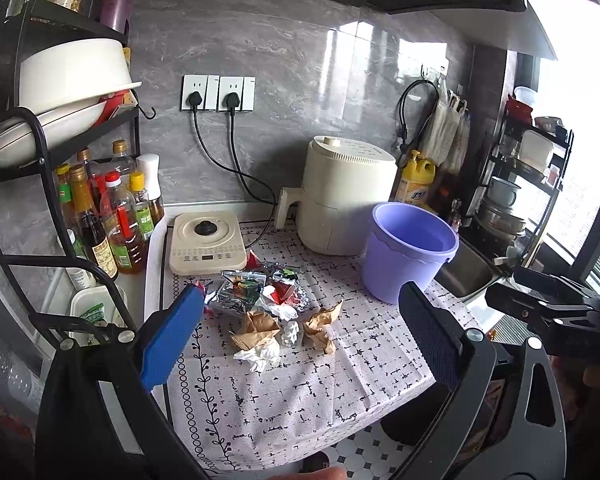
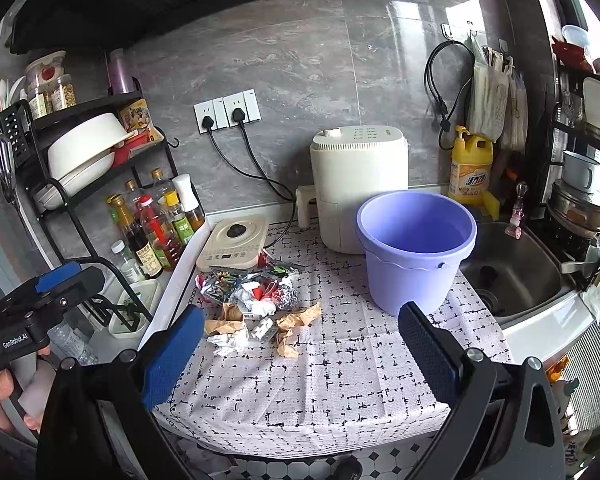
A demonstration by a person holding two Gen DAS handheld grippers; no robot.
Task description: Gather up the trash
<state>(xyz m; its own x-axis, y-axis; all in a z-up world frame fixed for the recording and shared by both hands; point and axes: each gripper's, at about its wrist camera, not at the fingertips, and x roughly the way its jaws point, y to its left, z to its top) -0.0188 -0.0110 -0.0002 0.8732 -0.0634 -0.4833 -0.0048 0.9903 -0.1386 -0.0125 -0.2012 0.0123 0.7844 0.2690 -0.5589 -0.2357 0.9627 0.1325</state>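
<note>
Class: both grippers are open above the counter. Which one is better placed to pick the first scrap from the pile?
Probably the left gripper: the trash pile lies between its open fingers, nearer than in the right gripper view. The purple bucket sits right of the pile.

I see a cream air fryer [image 2: 359,190] standing at the back edge of the patterned tablecloth [image 2: 320,380], against the grey wall. An induction hob [image 2: 234,249] lies flat at the cloth's back left corner. Two black plugs sit in the wall sockets [image 2: 227,115] above it. Left of the cloth, sauce bottles [image 2: 152,228] crowd under a black rack [image 1: 40,136] holding white bowls. A yellow detergent bottle [image 2: 471,168] stands behind the steel sink [image 2: 512,276] on the right.
</note>
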